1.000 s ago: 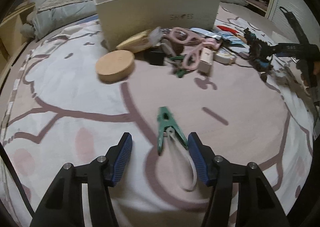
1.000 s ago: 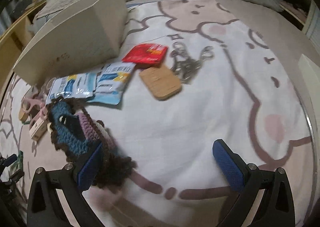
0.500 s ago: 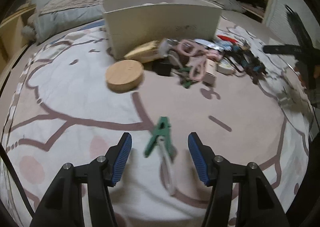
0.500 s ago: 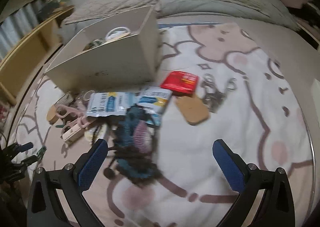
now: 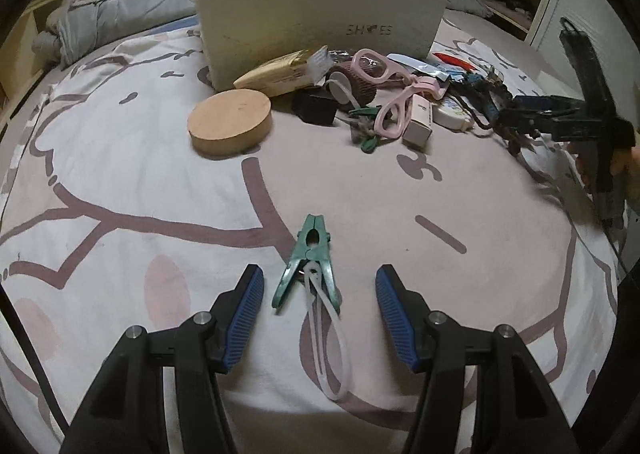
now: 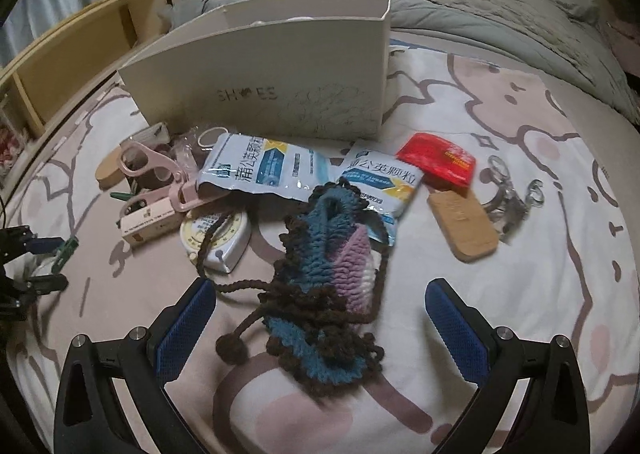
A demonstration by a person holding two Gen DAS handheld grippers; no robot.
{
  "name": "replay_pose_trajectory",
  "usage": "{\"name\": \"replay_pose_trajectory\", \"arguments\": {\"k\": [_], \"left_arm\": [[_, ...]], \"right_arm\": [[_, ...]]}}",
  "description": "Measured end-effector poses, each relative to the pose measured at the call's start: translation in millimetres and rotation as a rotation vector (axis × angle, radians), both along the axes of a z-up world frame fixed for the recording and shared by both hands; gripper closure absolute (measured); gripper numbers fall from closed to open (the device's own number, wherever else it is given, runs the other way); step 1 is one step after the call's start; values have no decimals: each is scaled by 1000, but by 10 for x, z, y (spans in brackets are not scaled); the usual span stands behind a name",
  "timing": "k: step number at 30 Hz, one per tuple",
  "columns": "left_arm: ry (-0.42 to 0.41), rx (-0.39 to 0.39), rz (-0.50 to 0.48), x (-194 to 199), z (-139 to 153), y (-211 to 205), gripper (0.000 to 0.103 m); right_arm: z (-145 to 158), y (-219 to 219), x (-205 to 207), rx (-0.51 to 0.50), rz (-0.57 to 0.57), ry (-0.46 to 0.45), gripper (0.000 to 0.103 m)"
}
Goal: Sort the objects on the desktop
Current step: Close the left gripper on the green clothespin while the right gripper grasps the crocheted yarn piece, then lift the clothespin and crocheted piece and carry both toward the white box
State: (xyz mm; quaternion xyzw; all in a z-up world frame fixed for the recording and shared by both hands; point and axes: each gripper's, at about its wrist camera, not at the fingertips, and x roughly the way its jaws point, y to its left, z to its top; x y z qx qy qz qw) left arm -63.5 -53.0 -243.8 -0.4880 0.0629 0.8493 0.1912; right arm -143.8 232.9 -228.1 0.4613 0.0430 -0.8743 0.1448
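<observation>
The left gripper point(image 5: 319, 310) gapes around a green clip point(image 5: 308, 259) on the bedspread; the right gripper point(image 6: 320, 322) spreads around a crocheted pouch point(image 6: 326, 274); the box point(image 6: 280, 94) holds half-hidden items

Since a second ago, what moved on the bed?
The knitted pouch slid from beside the right claw's left finger to between its open fingers. The green clip wobbled but stays between the left claw's open fingers. Nothing got grabbed. The box and packets stayed put.
</observation>
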Motion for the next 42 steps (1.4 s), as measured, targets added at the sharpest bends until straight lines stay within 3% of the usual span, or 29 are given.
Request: {"name": "replay_pose_trajectory", "arguments": {"k": [4,7,8,9,15,18,20,29,42], "left_arm": [[-4,11,7,-5,-7,-11,43],[-16,37,-9,-6,-6,-17,33],[-19,36,-9,-10,-4,-13,32],[-22,32,-9,-11,-2,-8,32],[-36,32,20,-21,11,6,32],[-43,28,33,-29,21,8,34],[-41,15,48,-34,26,-2,43],[-46,5,71,-49,65,-75,71],[17,-26,3,6,251,115,73]], "right_arm": [[-84,27,-74,19,-55,-27,0],[-109,41,-76,-4,-54,-38,0],[-116,15,-74,16,-43,-43,4],[-126,-15,-71,36,-29,-48,16],[-112,-137,-2,72,32,-57,48],[-95,-146,10,67,44,-62,60],[-80,-149,17,64,48,-67,63],[71,-87,12,13,35,-60,67],[486,84,13,-89,-15,3,67]]}}
